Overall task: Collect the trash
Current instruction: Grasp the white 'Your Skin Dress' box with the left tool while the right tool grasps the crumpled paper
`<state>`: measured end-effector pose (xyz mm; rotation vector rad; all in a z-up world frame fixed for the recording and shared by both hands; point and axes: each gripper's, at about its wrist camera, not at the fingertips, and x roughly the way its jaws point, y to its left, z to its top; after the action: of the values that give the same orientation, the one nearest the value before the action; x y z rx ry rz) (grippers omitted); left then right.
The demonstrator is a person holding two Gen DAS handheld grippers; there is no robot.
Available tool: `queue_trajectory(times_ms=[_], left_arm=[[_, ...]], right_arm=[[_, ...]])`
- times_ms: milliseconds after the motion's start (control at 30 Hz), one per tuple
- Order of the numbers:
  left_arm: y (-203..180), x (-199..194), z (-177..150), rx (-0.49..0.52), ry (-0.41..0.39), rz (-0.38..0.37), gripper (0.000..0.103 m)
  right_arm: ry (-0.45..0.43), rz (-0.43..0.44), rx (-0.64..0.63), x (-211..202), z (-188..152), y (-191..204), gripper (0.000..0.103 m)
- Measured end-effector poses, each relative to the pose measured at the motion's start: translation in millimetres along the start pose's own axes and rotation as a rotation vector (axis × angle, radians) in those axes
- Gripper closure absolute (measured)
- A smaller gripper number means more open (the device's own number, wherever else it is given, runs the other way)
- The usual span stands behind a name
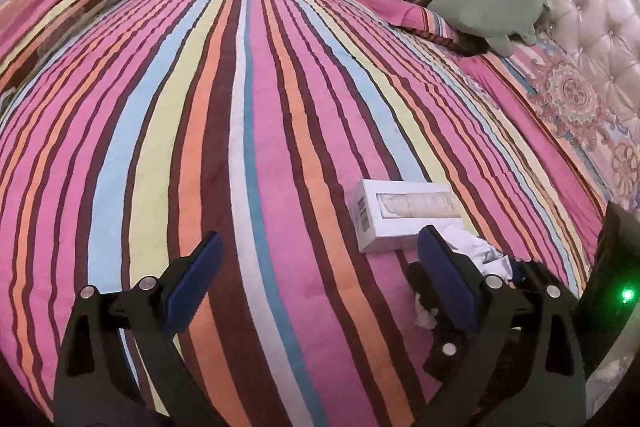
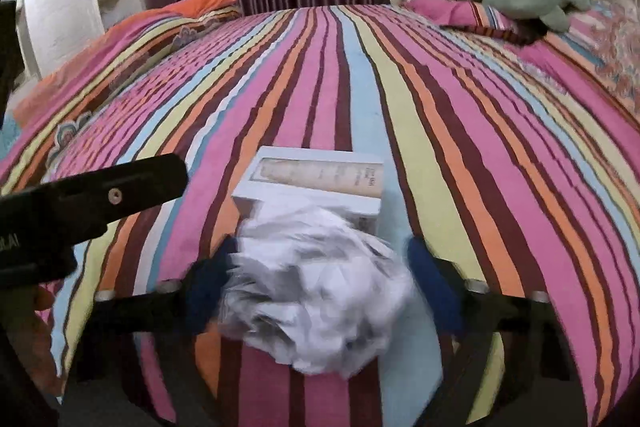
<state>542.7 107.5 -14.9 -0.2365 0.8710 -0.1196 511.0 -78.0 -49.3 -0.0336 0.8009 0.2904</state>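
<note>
Crumpled white paper (image 2: 316, 291) sits between the 2 blue pads of my right claw (image 2: 320, 287), though blur hides whether they grip it; it looks light and springy, best pinched across its middle. Just ahead lies a stiff white carton (image 2: 320, 183) on the soft striped bed (image 2: 460, 147). My left claw (image 1: 320, 275) gapes wide, with the carton ahead, off its right finger.

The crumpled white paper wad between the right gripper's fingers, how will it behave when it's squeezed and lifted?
The crumpled paper wad looks creased and airy, so it probably crushes inward under the right gripper rather than resisting. It likely weighs little for its bulk. Its irregular folds should give the blue pads purchase, so slipping seems unlikely, though loose flaps may spring back.
</note>
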Motion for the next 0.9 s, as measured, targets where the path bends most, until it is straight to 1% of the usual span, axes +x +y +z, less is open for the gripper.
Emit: queue_trajectory(times_ms=[100,200,300,333,433,500,533,667,900], left_arm=[[-9,5,2,0.027,0.012,0.005,0.009],[-23,10,4,0.046,0.025,-0.013,0.009],[-42,18,4,0.083,0.037,-0.023,0.009],[-47,20,4,0.093,0.04,-0.022,0.009],[-66,30,4,0.126,0.055,-0.012,0.009],[-75,36,4,0.13,0.062,-0.008,0.009],[-81,40,4,0.128,0.066,0.0,0.009],[-95,54,4,0.117,0.081,0.051,0.009],[-96,77,6,0.063,0.107,0.157,0.009]], right_arm=[[0.003,-0.01,-0.027,0,-1,-3,0.03],[0.002,-0.031,-0.057,-2,-3,-13,0.032],[-0.007,-0.037,-0.04,-5,-7,-22,0.035],[-0.017,-0.046,-0.019,-9,-8,-32,0.036],[-0.024,-0.067,0.002,-11,-12,-41,0.036],[-0.023,-0.086,0.022,-12,-13,-49,0.036],[-0.019,-0.081,0.05,-13,-15,-58,0.036],[-0.019,-0.075,0.072,-13,-15,-67,0.036],[-0.02,-0.061,0.081,-7,-12,-77,0.036]])
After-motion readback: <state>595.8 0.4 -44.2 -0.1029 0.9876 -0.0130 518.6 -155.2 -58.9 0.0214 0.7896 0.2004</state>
